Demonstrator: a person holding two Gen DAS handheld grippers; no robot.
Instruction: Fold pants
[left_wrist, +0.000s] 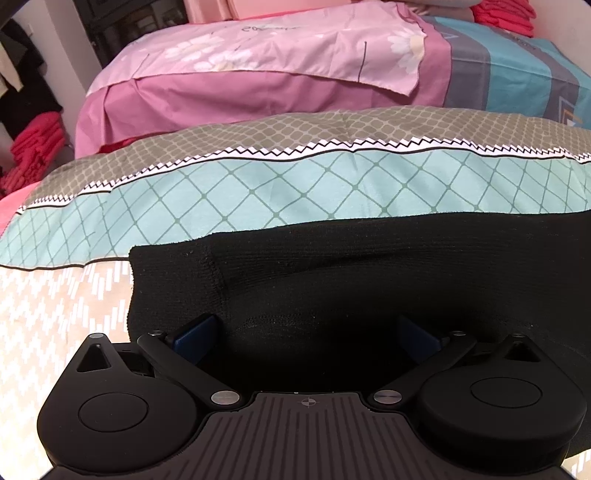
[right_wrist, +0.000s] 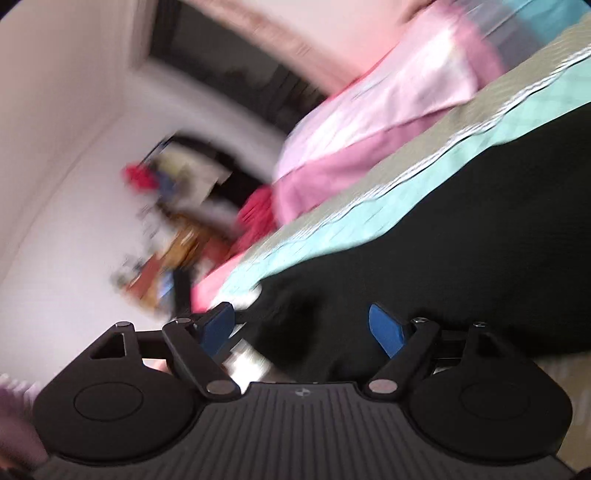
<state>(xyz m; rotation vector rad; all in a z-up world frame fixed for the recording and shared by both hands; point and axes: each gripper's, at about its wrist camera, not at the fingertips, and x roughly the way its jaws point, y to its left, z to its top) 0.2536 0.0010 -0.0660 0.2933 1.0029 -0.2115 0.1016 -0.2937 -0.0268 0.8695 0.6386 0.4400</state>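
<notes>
The black knit pants lie flat on the patterned bedspread, their left end near the cream zigzag part. My left gripper is open, low over the near edge of the pants, blue pads on either side of a raised fold. In the blurred, tilted right wrist view the pants fill the right side. My right gripper is open, over the pants' end, with nothing held between its pads.
A pink floral sheet and a grey-teal blanket lie further back on the bed. Stacks of red cloth sit at the left and top right. A wall and cluttered corner show beyond the bed.
</notes>
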